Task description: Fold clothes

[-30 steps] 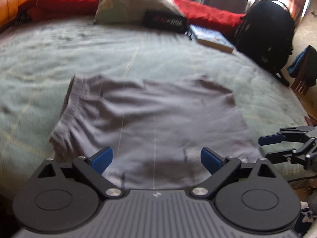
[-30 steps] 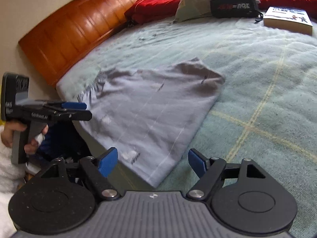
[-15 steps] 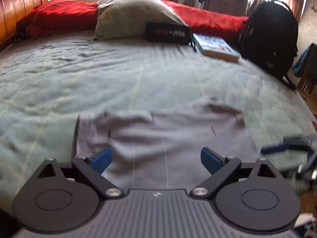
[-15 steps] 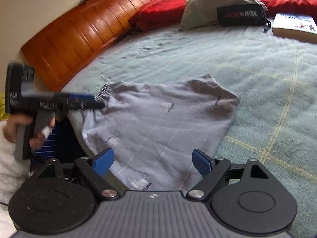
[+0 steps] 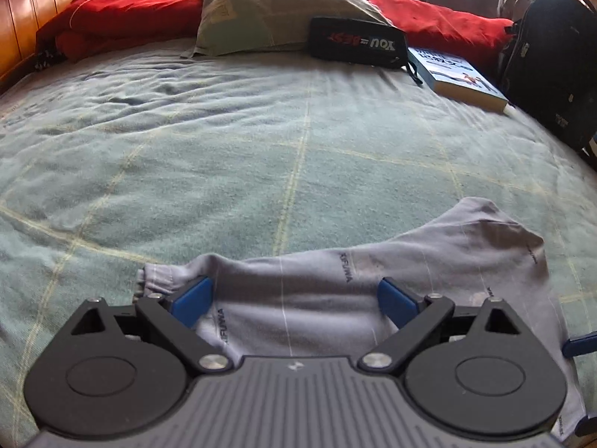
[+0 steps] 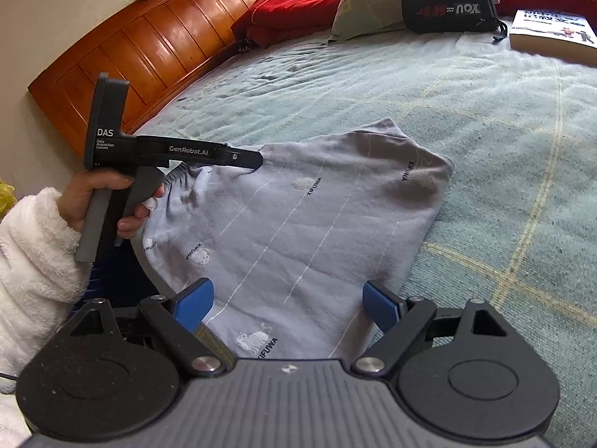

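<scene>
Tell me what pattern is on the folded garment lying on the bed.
Light grey garment with thin white stripes, small white animals and XIFUWA lettering; clearest in the right wrist view.

You have one grey garment (image 6: 298,224) on the bed (image 5: 261,142), two grippers, left (image 5: 294,296) and right (image 6: 287,300), one pillow (image 5: 272,11), one black pouch (image 5: 358,43), one book (image 5: 459,78), one backpack (image 5: 552,56).

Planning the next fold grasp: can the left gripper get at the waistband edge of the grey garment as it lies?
Probably yes. The left gripper is open right over the gathered waistband edge of the grey garment, and nothing lies between them.
</scene>
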The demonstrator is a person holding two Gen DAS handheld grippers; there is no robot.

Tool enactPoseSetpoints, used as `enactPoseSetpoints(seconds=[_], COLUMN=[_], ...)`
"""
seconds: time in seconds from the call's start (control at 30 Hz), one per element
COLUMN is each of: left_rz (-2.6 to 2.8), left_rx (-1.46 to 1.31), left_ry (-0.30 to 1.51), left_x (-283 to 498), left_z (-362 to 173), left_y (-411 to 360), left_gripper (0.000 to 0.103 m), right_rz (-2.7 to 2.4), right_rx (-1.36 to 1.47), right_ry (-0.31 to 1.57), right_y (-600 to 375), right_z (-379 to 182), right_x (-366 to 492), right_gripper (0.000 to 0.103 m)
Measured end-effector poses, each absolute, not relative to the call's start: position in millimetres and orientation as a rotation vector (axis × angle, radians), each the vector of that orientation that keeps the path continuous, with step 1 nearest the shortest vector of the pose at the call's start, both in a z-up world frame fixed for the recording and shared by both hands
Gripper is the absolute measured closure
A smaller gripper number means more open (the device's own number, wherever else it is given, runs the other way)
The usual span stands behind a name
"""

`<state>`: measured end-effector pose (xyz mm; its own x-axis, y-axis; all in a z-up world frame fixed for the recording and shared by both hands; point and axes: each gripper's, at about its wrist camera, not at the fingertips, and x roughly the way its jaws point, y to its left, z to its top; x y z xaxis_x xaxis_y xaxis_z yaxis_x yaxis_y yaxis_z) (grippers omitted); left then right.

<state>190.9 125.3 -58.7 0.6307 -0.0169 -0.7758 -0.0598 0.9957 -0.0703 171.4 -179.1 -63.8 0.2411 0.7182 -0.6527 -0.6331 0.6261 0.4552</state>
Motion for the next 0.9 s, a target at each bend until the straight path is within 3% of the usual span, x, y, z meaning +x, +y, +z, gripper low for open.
enactPoseSetpoints(seconds=[0.3,0.53,0.9], left_rz=[-0.099,-0.051,-0.157], left_rx=[-0.040,-0.061,-0.127], left_ry=[0.802,0.894,0.845], left_x=[137.1,120.2,97.8], left_z=[-26.3,-60.2,-44.0], left_y=[105.5,121.4,116.5], left_gripper=[0.007,0.006,0.007], right_rz=[0.925,0.910,0.878], right_rx=[0.101,0.090,0.094], right_ry=[0.948,0.936,0.900], right_y=[-178.9,-181.3,-191.2], right_z=[-64.2,-61.5,-50.9], right_x=[170.5,166.2,160.9], right_gripper=[0.012,0.012,0.010])
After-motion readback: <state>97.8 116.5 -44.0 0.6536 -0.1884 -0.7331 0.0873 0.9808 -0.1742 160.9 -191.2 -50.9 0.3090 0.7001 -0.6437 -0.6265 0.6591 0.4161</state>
